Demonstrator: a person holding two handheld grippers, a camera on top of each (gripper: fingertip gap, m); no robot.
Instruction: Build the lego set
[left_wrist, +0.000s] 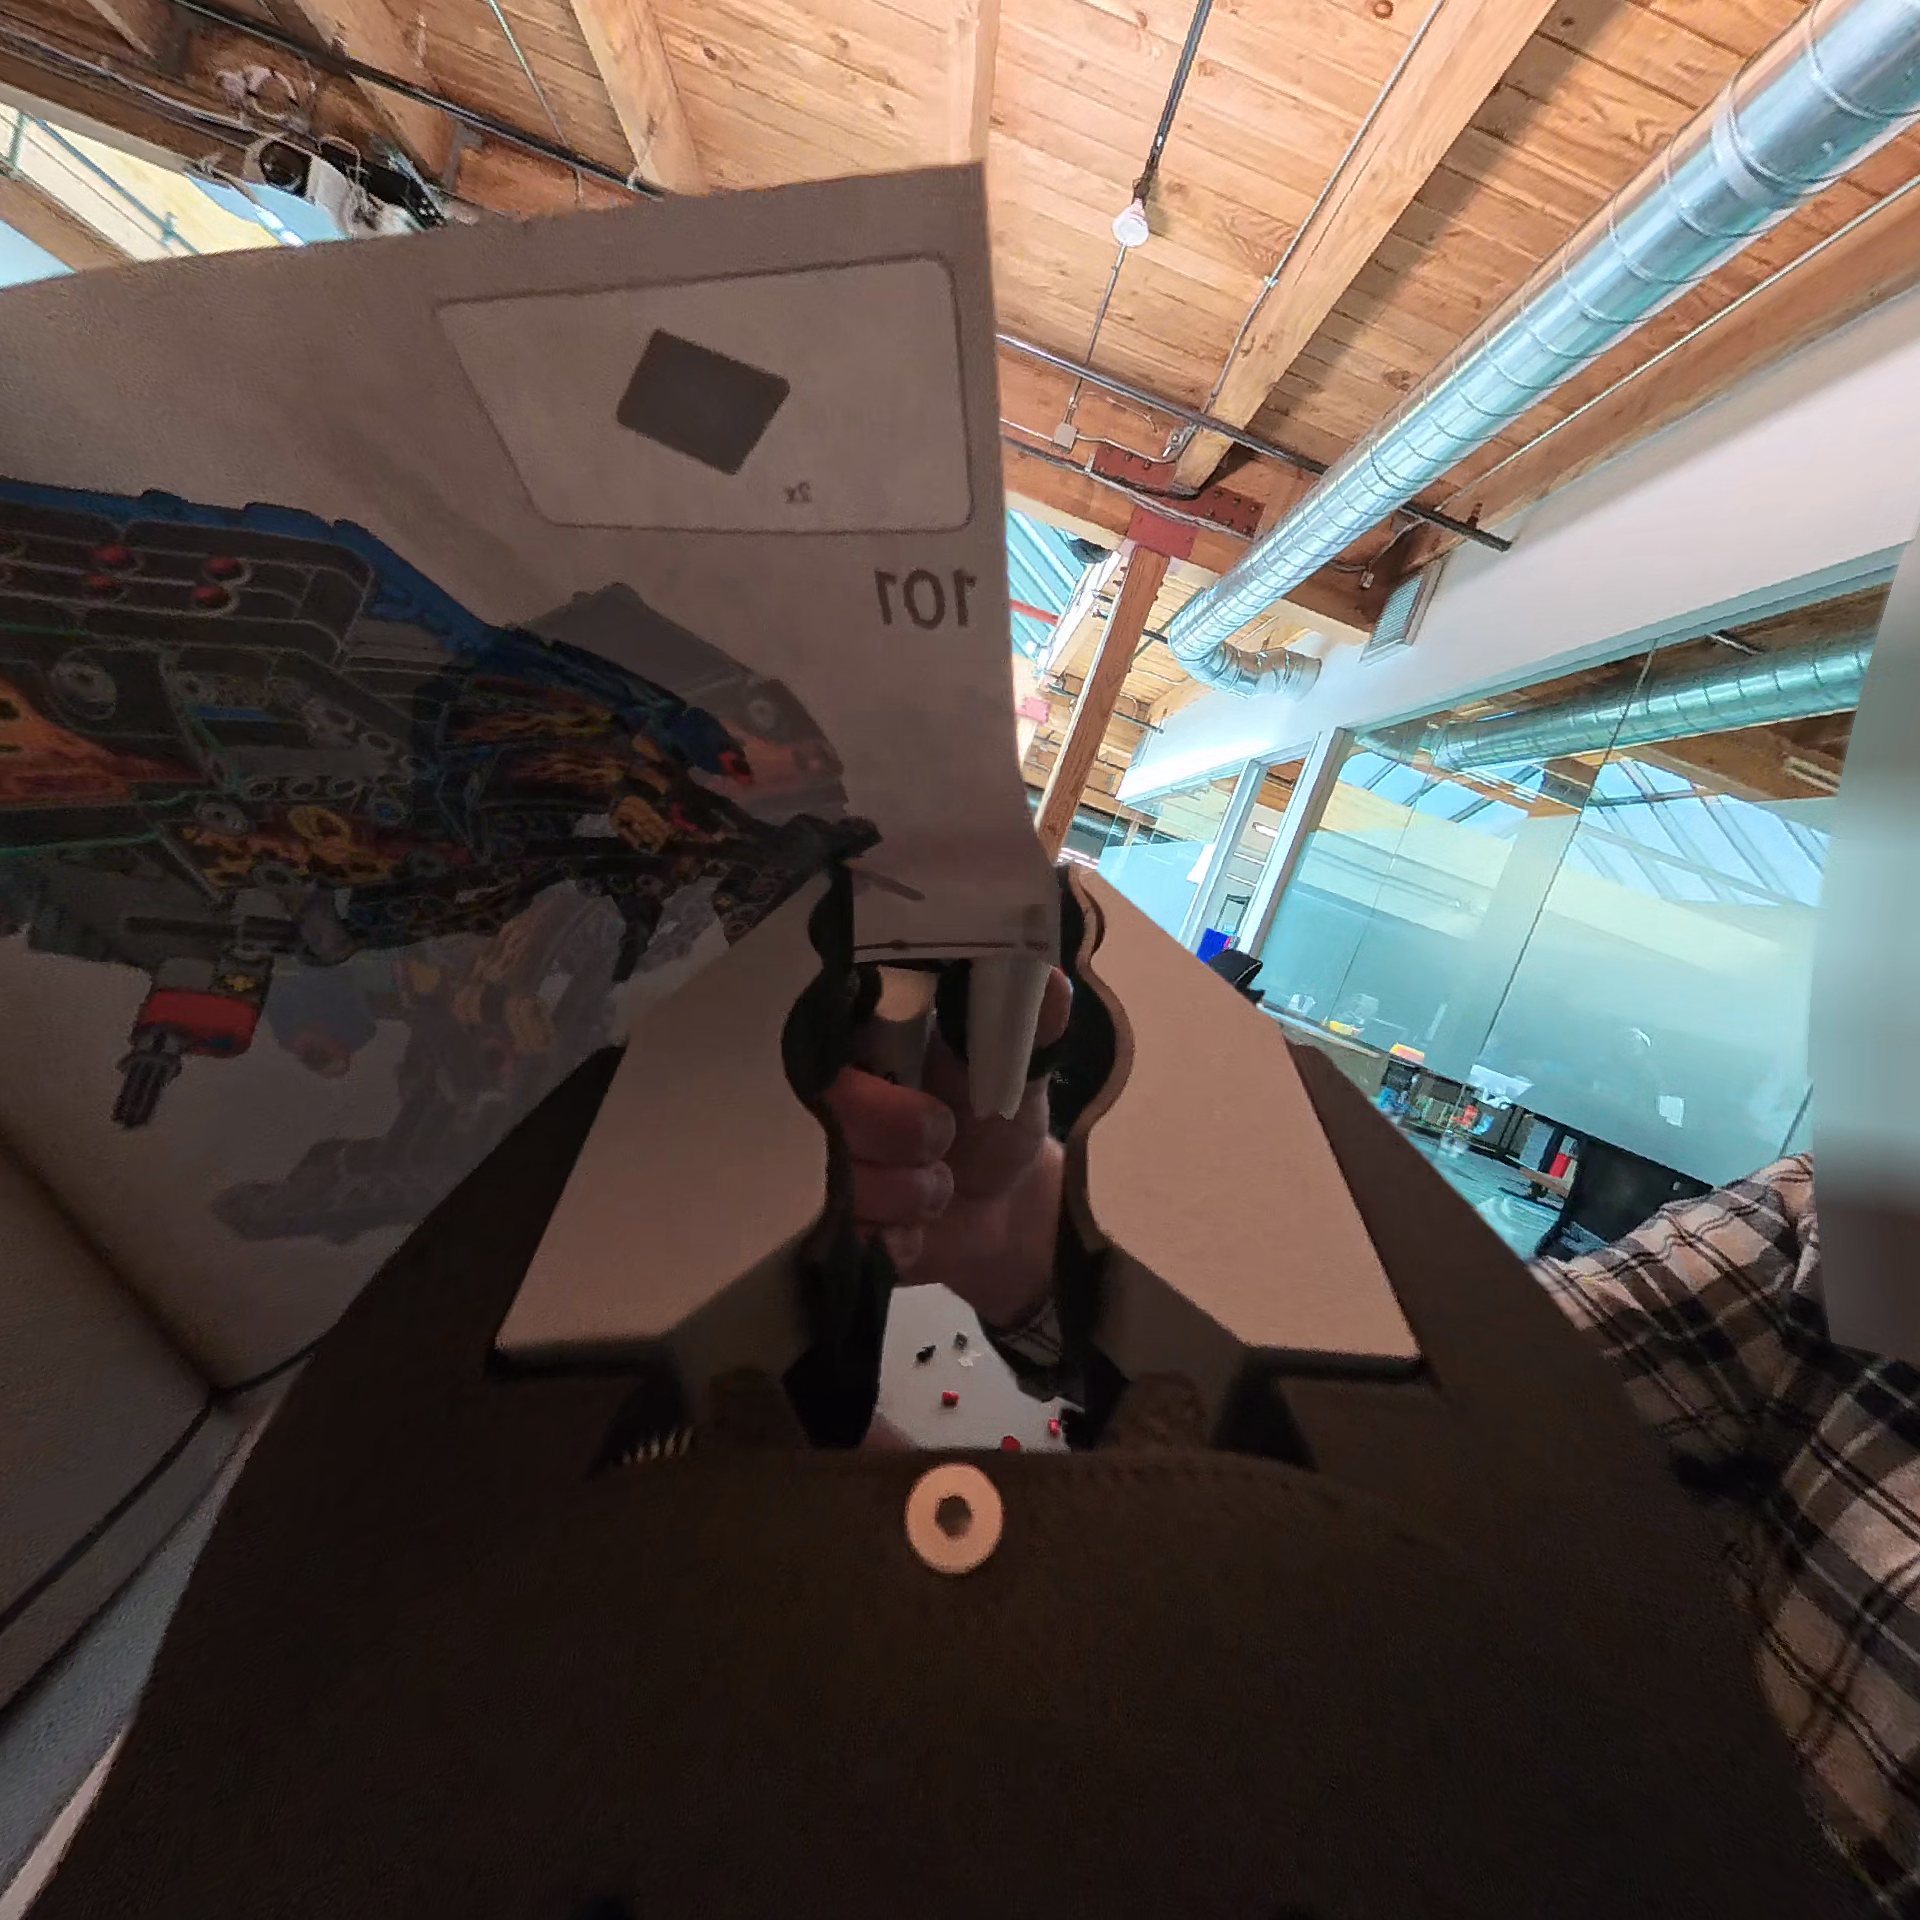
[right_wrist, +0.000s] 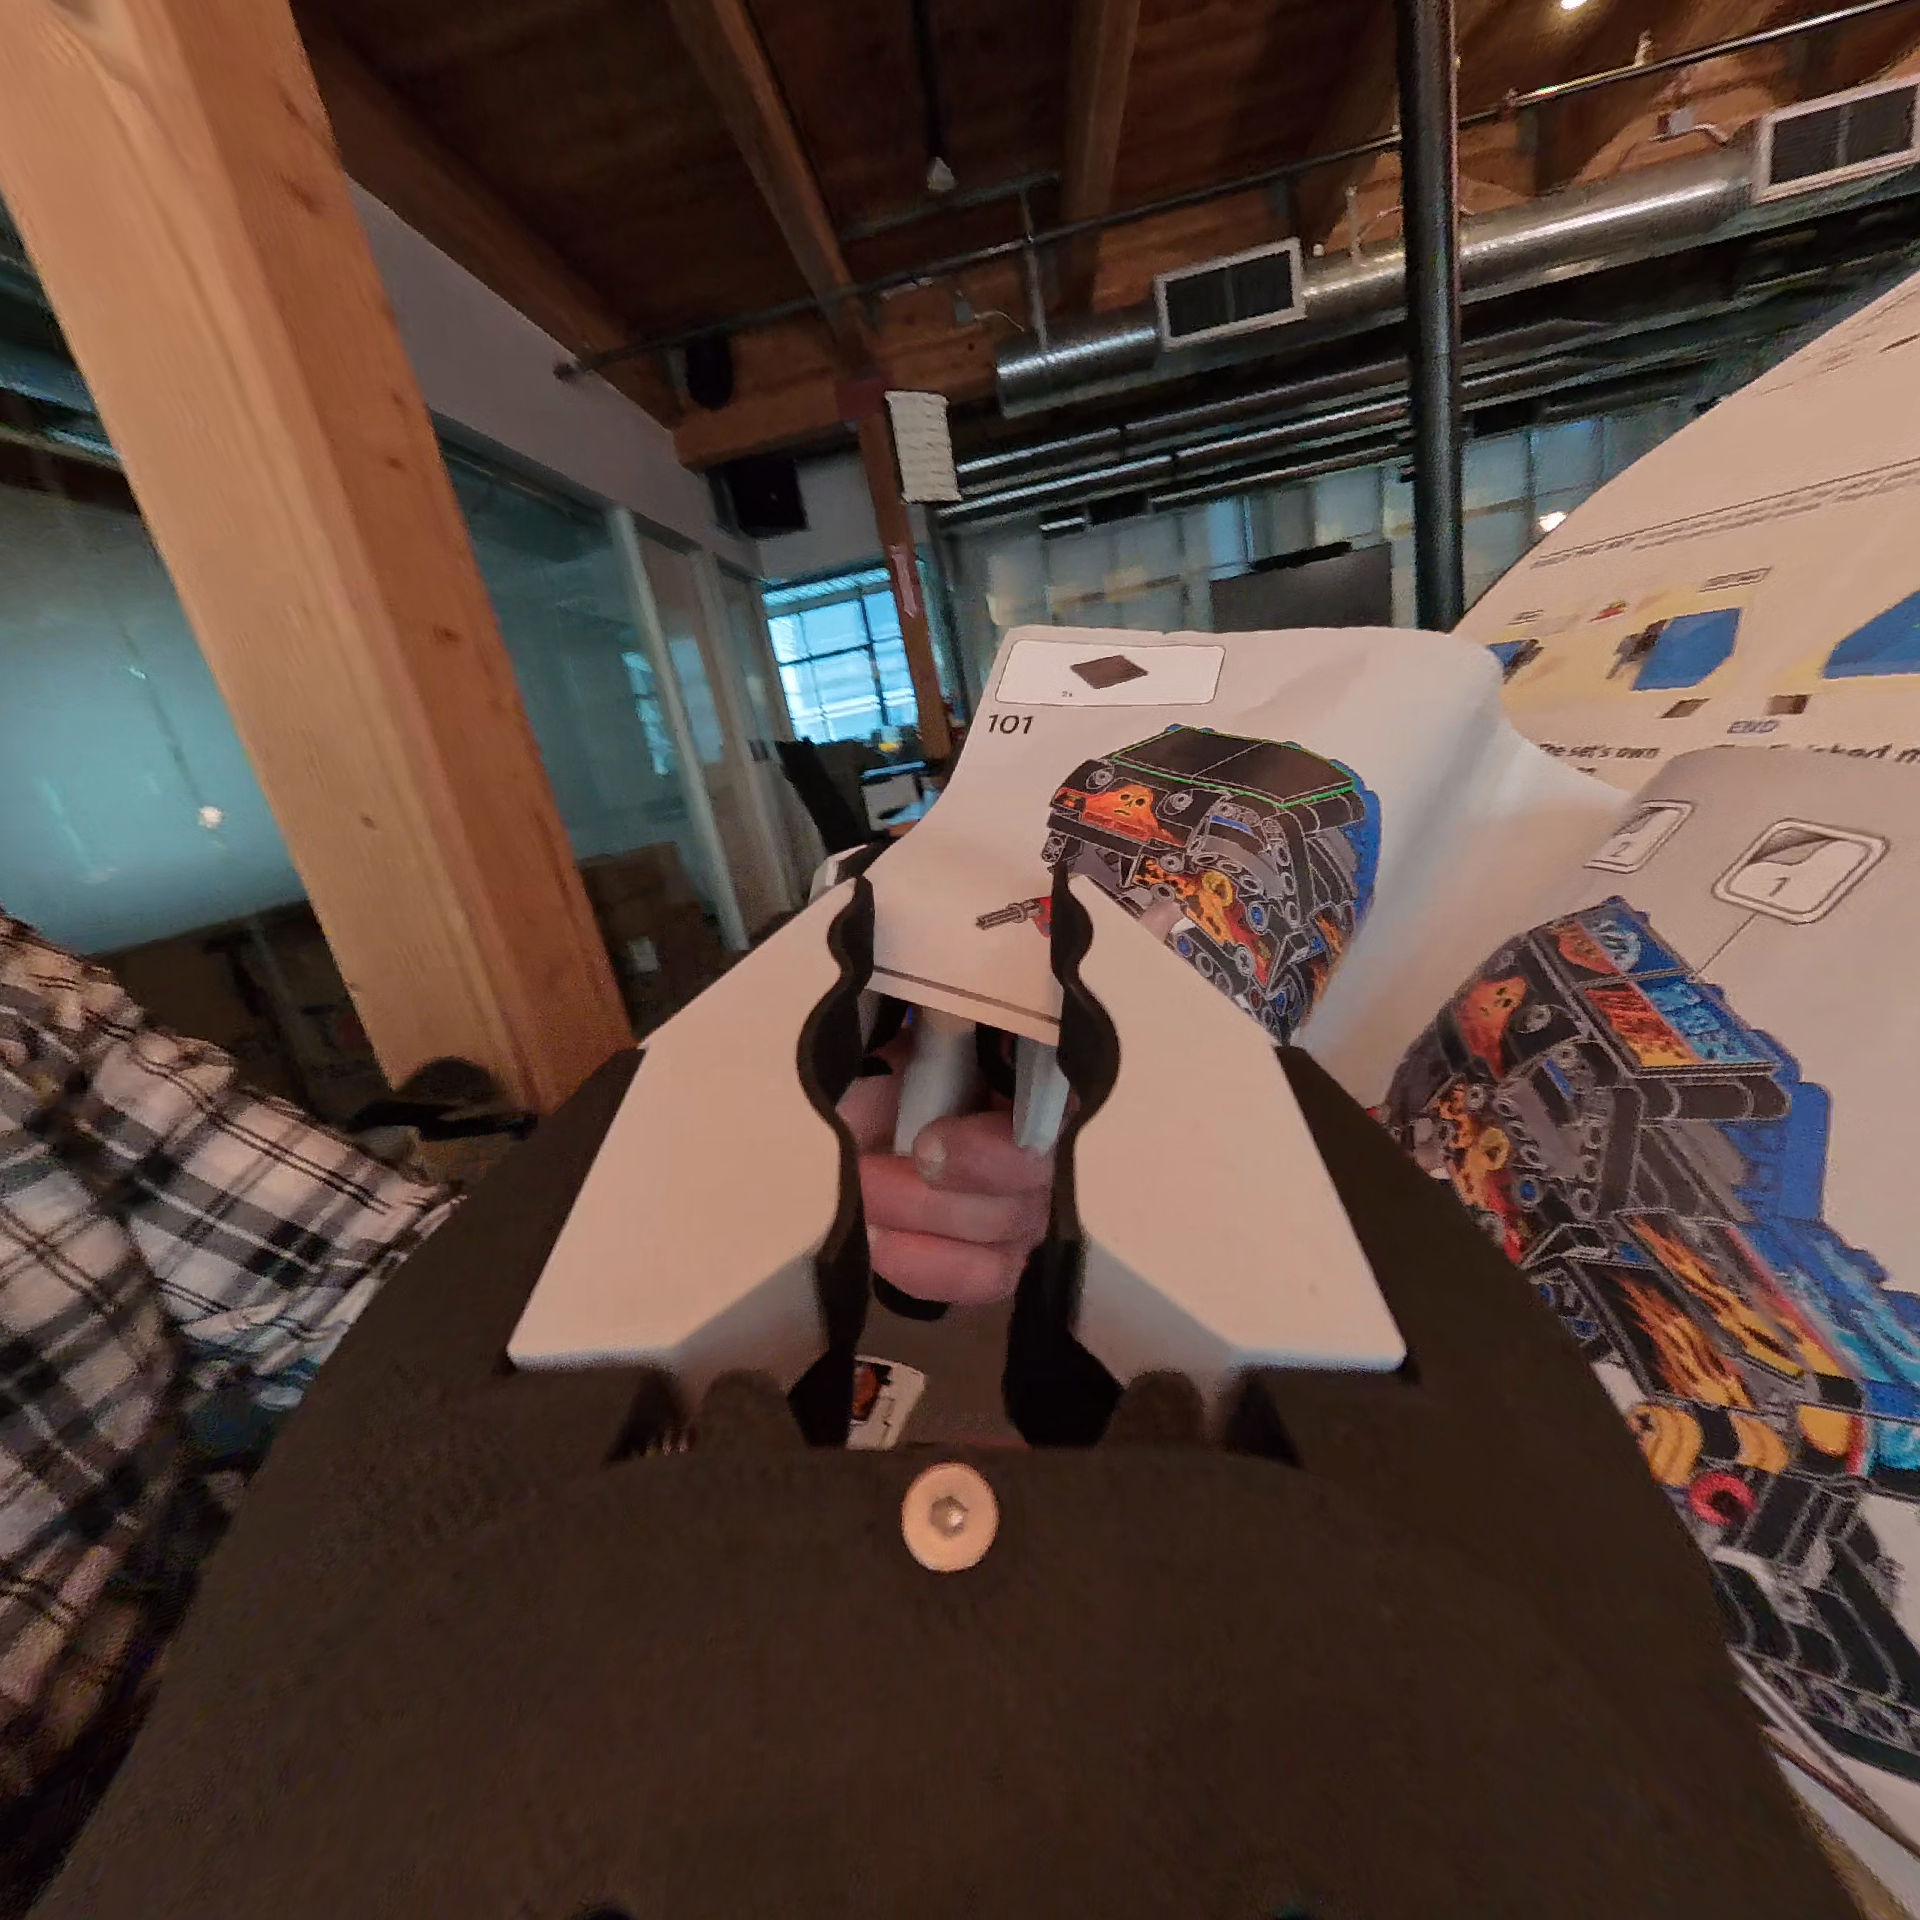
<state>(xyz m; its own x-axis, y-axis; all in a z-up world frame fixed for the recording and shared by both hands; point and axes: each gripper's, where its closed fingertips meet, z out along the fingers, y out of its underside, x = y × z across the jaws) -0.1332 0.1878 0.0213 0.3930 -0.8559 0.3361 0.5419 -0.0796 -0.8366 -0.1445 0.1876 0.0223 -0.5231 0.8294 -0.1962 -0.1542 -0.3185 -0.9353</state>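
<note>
The instruction booklet is lifted, and one page (left_wrist: 520, 468) stands up between my two grippers, which face each other. The left wrist view shows the page's back, with the printed model showing through. The right wrist view shows its front (right_wrist: 1195, 831). My left gripper (left_wrist: 951, 914) is open, and the page's lower corner lies between its fingertips. My right gripper (right_wrist: 961, 914) is open too, with the same corner between its fingertips. Each view shows the other gripper's white fingers (left_wrist: 997, 1029) (right_wrist: 935, 1070) and a hand (right_wrist: 935, 1216) behind the page. I cannot tell whether either gripper touches the paper.
More booklet pages (right_wrist: 1662, 1091) spread out to the right. Small red and black Lego pieces (left_wrist: 945, 1397) lie on a white surface far below. A plaid sleeve (left_wrist: 1714, 1351) (right_wrist: 125, 1195) is close by. A wooden post (right_wrist: 260, 520) stands to the left. The tips of both grippers are at nearly the same place.
</note>
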